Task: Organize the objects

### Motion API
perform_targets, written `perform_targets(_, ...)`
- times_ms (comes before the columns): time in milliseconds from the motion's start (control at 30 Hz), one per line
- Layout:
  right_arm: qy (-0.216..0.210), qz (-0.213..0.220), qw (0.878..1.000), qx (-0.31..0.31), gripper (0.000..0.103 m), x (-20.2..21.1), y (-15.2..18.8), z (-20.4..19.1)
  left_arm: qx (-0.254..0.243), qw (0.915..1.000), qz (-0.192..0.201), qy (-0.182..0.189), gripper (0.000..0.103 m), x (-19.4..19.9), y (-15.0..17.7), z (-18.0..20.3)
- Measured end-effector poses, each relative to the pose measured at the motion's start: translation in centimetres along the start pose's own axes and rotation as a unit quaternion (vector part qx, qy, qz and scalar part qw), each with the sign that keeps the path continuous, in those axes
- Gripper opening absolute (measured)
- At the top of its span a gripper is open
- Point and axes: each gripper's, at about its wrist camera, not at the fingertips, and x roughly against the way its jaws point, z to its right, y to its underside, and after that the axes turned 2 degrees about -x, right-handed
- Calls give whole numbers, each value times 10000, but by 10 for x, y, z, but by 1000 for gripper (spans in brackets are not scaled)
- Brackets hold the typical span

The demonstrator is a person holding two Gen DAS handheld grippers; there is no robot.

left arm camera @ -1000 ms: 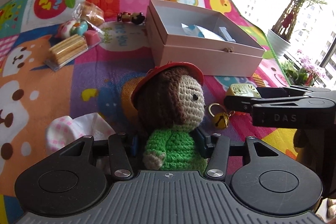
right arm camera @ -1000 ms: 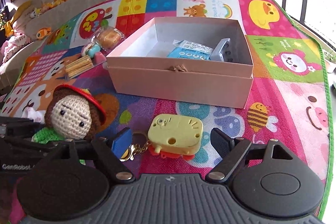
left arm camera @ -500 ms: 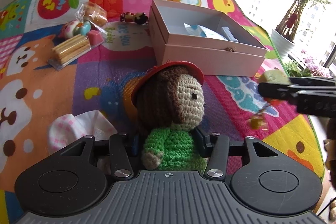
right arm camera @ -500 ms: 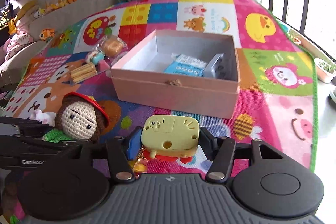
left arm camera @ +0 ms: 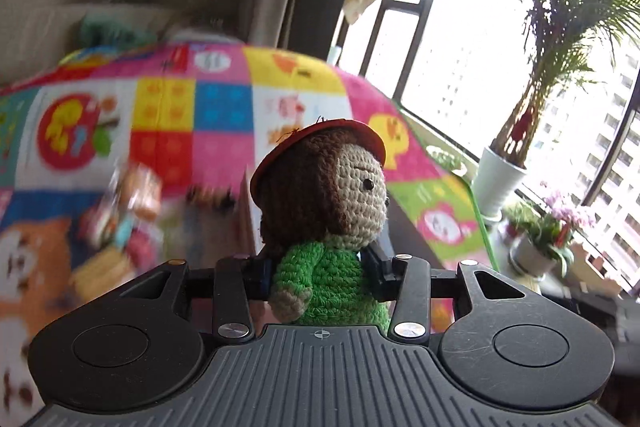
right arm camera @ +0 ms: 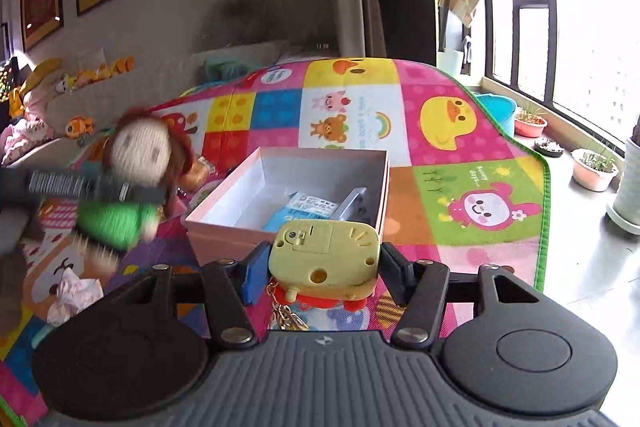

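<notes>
My left gripper point(left arm camera: 320, 273) is shut on a crocheted doll point(left arm camera: 326, 211) with a red hat and green body, held up above the play mat; it shows blurred in the right wrist view point(right arm camera: 132, 179). My right gripper point(right arm camera: 320, 267) is shut on a yellow toy keychain point(right arm camera: 324, 253) with a gold chain hanging below, lifted just in front of the open pink box point(right arm camera: 224, 221). The box holds a blue packet point(right arm camera: 300, 211) and a grey item point(right arm camera: 352, 201). In the left wrist view the box is mostly hidden behind the doll.
A colourful play mat point(right arm camera: 460, 147) covers the surface. Wrapped snacks point(left arm camera: 132, 203) lie blurred at the left. A crumpled pink-checked cloth point(right arm camera: 74, 293) lies near the left. Potted plants point(left arm camera: 516, 163) stand by the window past the mat's right edge.
Both grippers rose from the mat with their objects and tilted upward. The doll swung up and toward the box. The yellow keychain moved closer to the box's front wall.
</notes>
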Motion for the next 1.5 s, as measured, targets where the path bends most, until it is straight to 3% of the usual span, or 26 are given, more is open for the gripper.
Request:
perform_targets(200,158,-78,9998,-124,58,-7,5,14,-113,9988,-446,-181,47,-103,-9,-4)
perform_targets(300,303,-168,9992,-196,58,-13,6,23,96,9923,-1233,-2,48,-134,7,-6)
perform_targets(367,374,-240,9988,-229,58,-19,6,28,-449,9918,-1190,-151,49,-130,13,4)
perform_targets(467,415,-359,9982,-248,58,-31,6,30,-320,9918,-1236,-74,49,-120,12,0)
perform_targets(600,354,-425,9983,-183,58,-42,3,23,-441,9969,-627,-188,47,-82,7,-2)
perform_targets(767,264,-408,9987,-153,58,-47,-11,16,-168,9996,-121,203,47,-18,11,-19)
perform_targets(900,73,-180,9998,-18,58,-62,-53,10,156,9998,91,119,47,27,27,-43)
perform_targets(1033,46,-87,9999,-50,58,-108,-111,1,608,9970,280,-377,47,50,39,-82)
perform_targets(1167,281,-522,9982,113,64,-156,-131,-17,1286,9847,613,-1008,46,64,62,-138)
perform_targets(1267,49,-883,9960,90,64,-169,-132,-44,1966,9683,854,-1285,46,56,77,-188)
perform_targets(1333,-85,-1123,9935,184,64,-179,-135,-73,2534,9537,998,-1273,46,43,83,-218)
perform_targets(1433,-192,-1431,9882,510,64,-200,-140,-122,3379,9301,1080,-954,44,27,97,-249)
perform_targets(1500,-187,-1594,9827,928,64,-218,-140,-155,3456,9291,1099,-723,44,24,106,-256)
